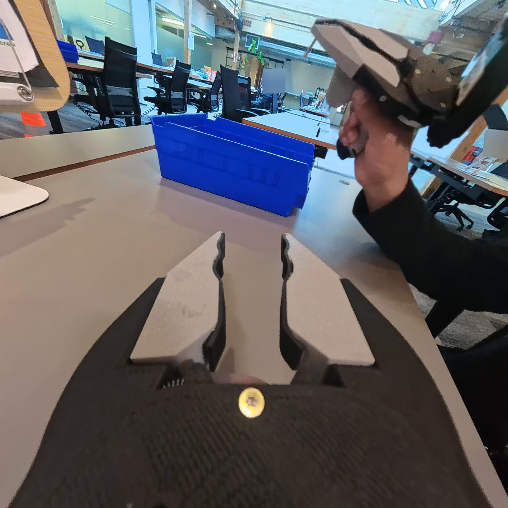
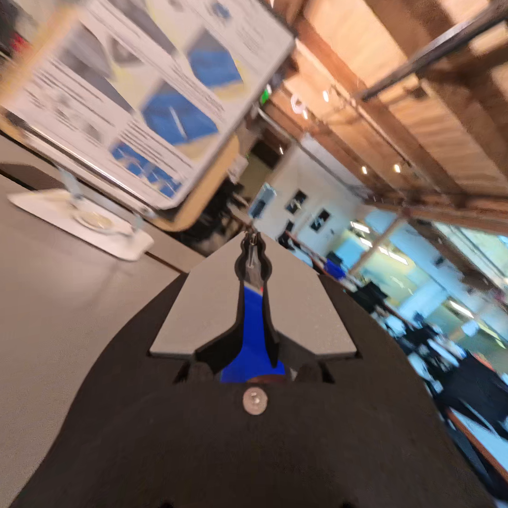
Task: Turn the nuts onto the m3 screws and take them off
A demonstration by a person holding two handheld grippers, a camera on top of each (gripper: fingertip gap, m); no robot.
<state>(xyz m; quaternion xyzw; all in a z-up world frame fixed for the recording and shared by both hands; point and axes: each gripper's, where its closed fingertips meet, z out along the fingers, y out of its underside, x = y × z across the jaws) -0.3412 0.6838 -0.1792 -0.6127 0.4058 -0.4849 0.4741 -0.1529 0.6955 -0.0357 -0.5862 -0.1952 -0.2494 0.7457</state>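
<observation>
My left gripper (image 1: 253, 242) is open and empty, low over the grey table (image 1: 110, 233), pointing toward a blue bin (image 1: 233, 162). My right gripper (image 2: 252, 236) is shut on a thin metal screw (image 2: 251, 254) held between its fingertips. It is tilted and raised above the table. In the left wrist view the right gripper (image 1: 316, 30) shows at the upper right, held by a hand (image 1: 379, 154) in a black sleeve, with the screw (image 1: 310, 48) sticking out below its tip. I cannot make out any nuts.
A white stand base (image 2: 82, 222) with a printed sheet holder (image 2: 137, 90) stands at the table's left. The bin (image 2: 253, 330) shows blue between the right fingers. Office chairs (image 1: 121, 82) and desks lie beyond the table. The right wrist view is motion-blurred.
</observation>
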